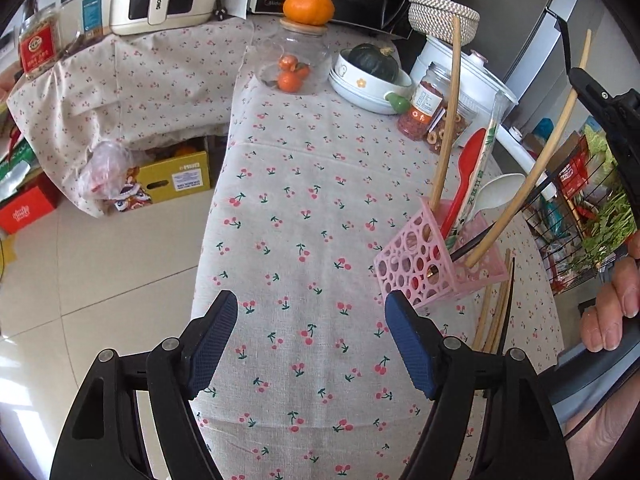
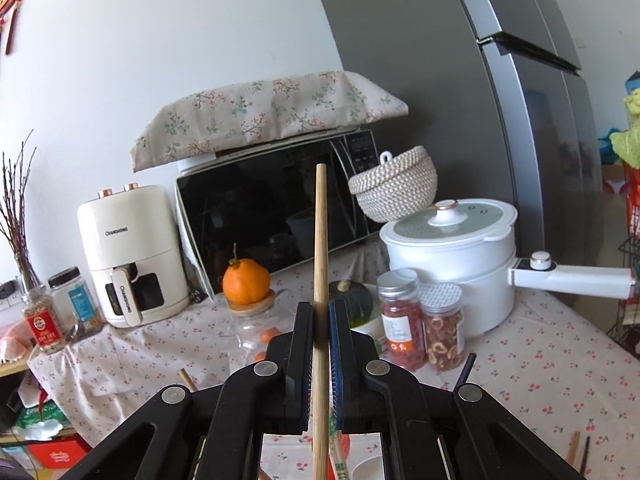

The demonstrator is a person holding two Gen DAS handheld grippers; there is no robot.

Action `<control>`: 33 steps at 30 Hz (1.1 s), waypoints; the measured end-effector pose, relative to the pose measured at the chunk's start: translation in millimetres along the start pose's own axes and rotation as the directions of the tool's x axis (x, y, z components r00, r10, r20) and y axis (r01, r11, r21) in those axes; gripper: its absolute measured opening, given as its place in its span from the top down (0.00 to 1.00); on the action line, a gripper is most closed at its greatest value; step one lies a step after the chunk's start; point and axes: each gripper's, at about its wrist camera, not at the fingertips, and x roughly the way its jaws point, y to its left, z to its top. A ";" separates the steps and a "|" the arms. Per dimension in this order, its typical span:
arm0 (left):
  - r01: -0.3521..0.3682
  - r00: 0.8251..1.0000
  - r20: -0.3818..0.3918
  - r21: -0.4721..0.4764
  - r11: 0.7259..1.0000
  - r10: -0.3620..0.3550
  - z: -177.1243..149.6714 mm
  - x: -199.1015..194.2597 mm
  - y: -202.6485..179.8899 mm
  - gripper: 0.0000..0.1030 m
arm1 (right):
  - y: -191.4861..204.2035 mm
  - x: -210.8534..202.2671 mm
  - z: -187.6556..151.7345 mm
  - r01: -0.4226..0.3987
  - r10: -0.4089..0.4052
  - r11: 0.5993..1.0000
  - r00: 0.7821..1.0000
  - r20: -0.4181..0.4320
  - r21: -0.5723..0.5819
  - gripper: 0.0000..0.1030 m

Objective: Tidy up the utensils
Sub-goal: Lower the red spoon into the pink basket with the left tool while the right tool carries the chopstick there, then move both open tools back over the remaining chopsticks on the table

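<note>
A pink perforated utensil holder (image 1: pixel 432 264) stands on the cherry-print tablecloth (image 1: pixel 304 216). It holds a red spoon (image 1: pixel 466 168), a white spoon (image 1: pixel 498 190), a wrapped chopstick pack (image 1: pixel 480 176), a wooden chopstick (image 1: pixel 448 116) and a black chopstick. My right gripper (image 2: pixel 321 312) is shut on another long wooden chopstick (image 2: pixel 320 240), whose lower end rests in the holder (image 1: pixel 528 184). My left gripper (image 1: pixel 312 312) is open and empty, low over the cloth left of the holder. Loose chopsticks (image 1: pixel 496 312) lie on the cloth beside the holder.
Behind the holder stand two jars (image 1: pixel 432 116), a white electric pot (image 2: pixel 452 256), a bowl with a squash (image 1: pixel 372 76), a glass jar topped by an orange (image 1: pixel 308 4), a microwave (image 2: pixel 272 208) and an air fryer (image 2: pixel 132 256). A wire rack (image 1: pixel 580 216) is at right.
</note>
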 end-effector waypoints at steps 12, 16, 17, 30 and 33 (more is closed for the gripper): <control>0.016 1.000 0.018 0.031 0.999 -0.016 0.3 -10.1 -11.8 0.24 | -26.7 -15.2 12.9 -0.038 0.047 0.992 0.996 -0.073 0.118 0.55; 0.035 0.999 0.006 0.061 0.998 -0.035 -7.6 -15.6 -25.2 0.23 | -51.8 -37.8 32.2 -0.040 0.053 0.989 0.994 -0.092 0.141 0.39; 0.038 0.999 0.002 0.068 0.997 -0.038 -9.7 -16.9 -29.2 0.22 | -59.2 -43.3 36.0 -0.037 0.051 0.989 0.994 -0.097 0.143 0.36; 0.017 0.999 -0.043 0.174 0.985 -0.010 -36.1 -20.4 -103.4 0.19 | -152.7 -74.7 28.1 0.108 -0.095 0.994 0.949 -0.301 0.029 0.14; 0.007 0.999 -0.051 0.213 0.977 0.004 -41.0 -19.1 -122.9 0.19 | -169.0 -75.4 19.1 0.139 -0.139 0.990 0.922 -0.360 -0.025 0.14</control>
